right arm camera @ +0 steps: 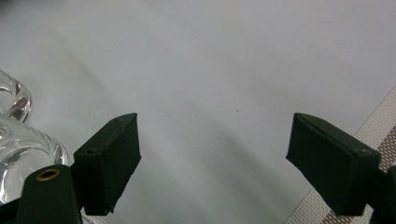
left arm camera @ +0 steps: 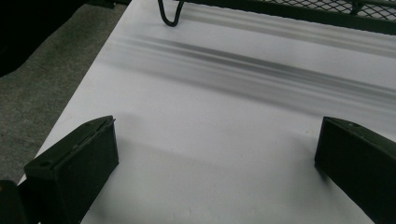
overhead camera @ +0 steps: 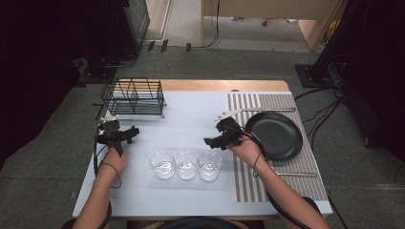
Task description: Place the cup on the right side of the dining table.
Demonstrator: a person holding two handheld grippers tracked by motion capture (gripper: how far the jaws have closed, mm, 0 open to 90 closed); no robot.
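Three clear glasses stand in a row near the table's front: left (overhead camera: 163,164), middle (overhead camera: 186,164), right (overhead camera: 209,165). My left gripper (overhead camera: 133,132) hovers left of them, in front of a black wire rack (overhead camera: 133,98); its jaws stand open over bare white tabletop (left arm camera: 217,123), and a rack foot (left arm camera: 170,14) is just ahead. My right gripper (overhead camera: 208,141) hangs above and behind the right glass, jaws open with nothing between them (right arm camera: 214,116). Glass rims (right arm camera: 18,149) show at the left edge of the right gripper view.
A black plate (overhead camera: 273,135) lies on a striped placemat (overhead camera: 248,181) at the right, with cutlery at the mat's far edge (overhead camera: 267,109) and near edge (overhead camera: 296,174). White table surface (overhead camera: 191,114) stretches between rack and mat. Grey carpet surrounds the table.
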